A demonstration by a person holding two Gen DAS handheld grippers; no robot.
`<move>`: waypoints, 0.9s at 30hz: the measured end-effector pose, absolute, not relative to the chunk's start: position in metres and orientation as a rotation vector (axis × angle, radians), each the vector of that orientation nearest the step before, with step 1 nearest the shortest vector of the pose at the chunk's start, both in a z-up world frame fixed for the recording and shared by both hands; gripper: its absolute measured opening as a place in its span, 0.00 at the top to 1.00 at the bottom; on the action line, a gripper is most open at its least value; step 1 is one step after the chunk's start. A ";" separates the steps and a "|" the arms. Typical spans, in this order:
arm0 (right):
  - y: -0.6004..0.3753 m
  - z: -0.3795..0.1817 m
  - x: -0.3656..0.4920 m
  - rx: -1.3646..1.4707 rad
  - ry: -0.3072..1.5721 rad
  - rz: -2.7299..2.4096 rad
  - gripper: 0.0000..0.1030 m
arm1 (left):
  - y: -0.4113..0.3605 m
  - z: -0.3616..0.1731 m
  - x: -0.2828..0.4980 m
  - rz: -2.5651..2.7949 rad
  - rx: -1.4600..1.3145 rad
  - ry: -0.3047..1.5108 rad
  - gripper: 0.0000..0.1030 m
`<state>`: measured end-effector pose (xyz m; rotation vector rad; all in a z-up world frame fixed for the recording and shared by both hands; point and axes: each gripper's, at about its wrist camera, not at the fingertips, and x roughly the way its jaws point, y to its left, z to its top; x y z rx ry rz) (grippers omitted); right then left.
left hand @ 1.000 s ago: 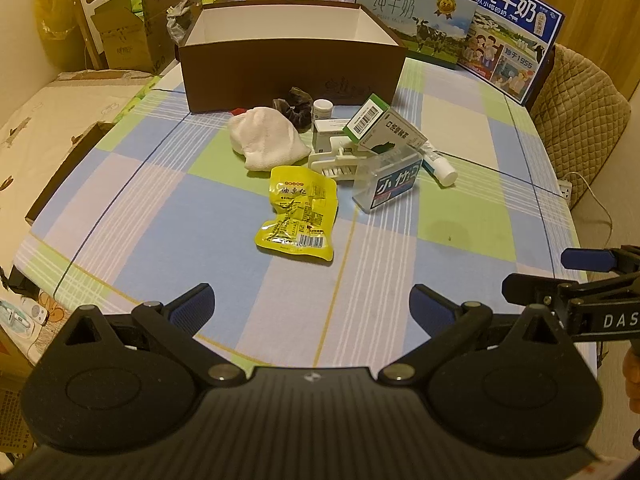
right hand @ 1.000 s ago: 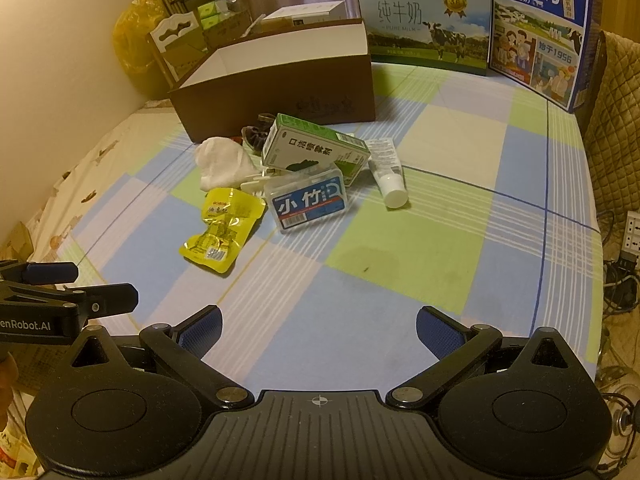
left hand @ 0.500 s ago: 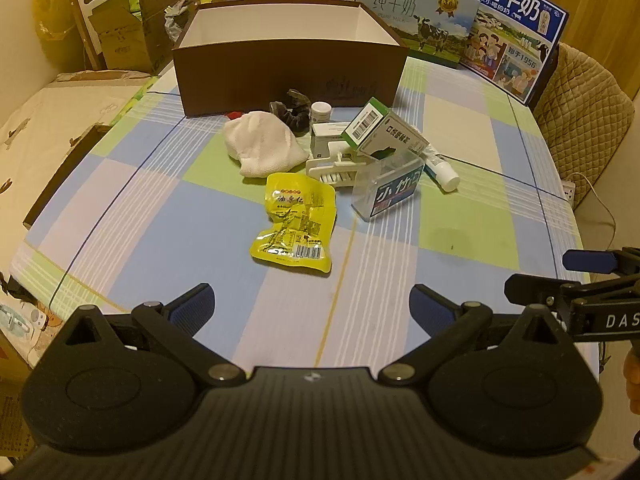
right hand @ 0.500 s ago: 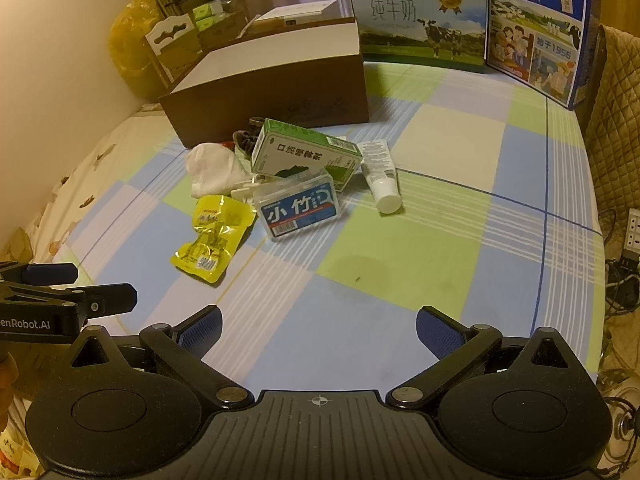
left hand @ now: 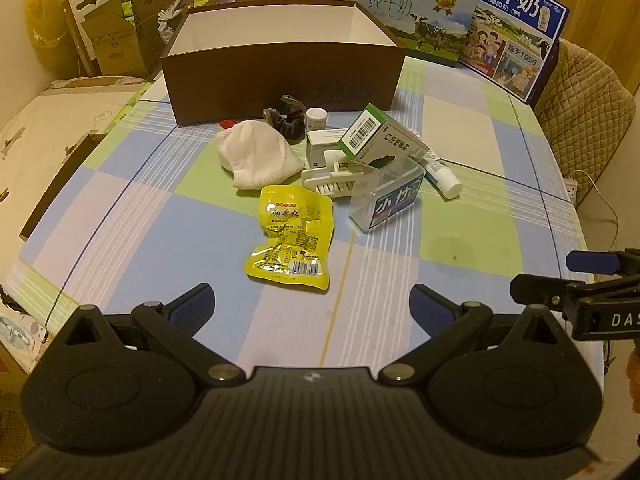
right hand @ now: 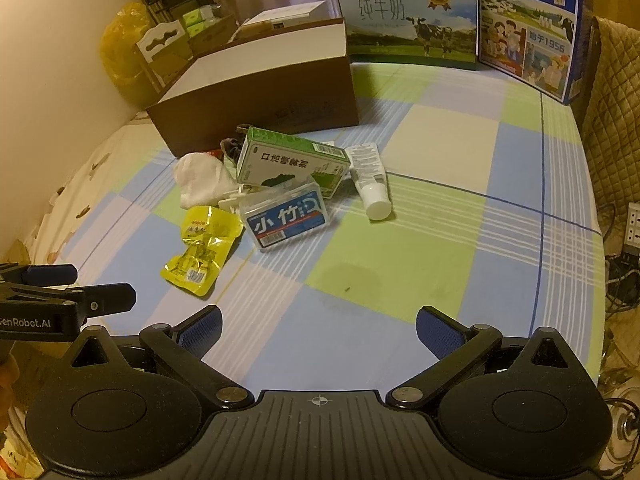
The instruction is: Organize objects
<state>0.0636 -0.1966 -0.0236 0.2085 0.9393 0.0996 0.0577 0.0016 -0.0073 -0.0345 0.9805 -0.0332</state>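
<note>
L tongs (left hand: 312,304) wide open, empty, hovering over near edge of bench w/ blue/green/white checked cloth (left hand: 460,248). R tongs (right hand: 318,330) also wide open, empty, alongside on the right.

Nearest item: crinkled yellow foil snack pouch (left hand: 294,236), flat on cloth, just ahead of L tongs. Beyond it, the pile: clear plastic box w/ blue label (left hand: 390,200) leaning on white plastic comb-like piece (left hand: 334,178); green-and-white cardboard carton (left hand: 378,138) tilted on top of both. White cloth bundle (left hand: 258,156) left of pile. White tube w/ white cap (right hand: 370,178) lying right of carton. Dark scrunchie (left hand: 290,118) and small white-lidded jar (left hand: 316,118) behind.

Far: open brown cardboard box w/ white inside (left hand: 280,64), upright. Two milk gift cartons (left hand: 468,28) at back edge.
</note>
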 end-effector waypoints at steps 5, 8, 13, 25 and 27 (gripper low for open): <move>-0.200 -0.027 0.068 0.223 0.934 0.091 0.02 | 0.005 -0.012 0.065 -0.025 -0.023 0.987 0.01; -0.203 -0.029 0.072 0.235 0.927 0.080 0.02 | 0.009 -0.017 0.070 -0.012 -0.011 0.986 0.01; -0.208 -0.033 0.079 0.245 0.922 0.072 0.02 | 0.015 -0.029 0.082 -0.011 0.014 0.996 0.01; -0.220 -0.046 0.093 0.279 0.929 0.029 0.02 | 0.015 -0.069 0.119 -0.079 0.050 1.010 0.04; -0.224 -0.049 0.095 0.288 0.932 0.020 0.02 | 0.016 -0.076 0.128 -0.089 0.054 1.014 0.04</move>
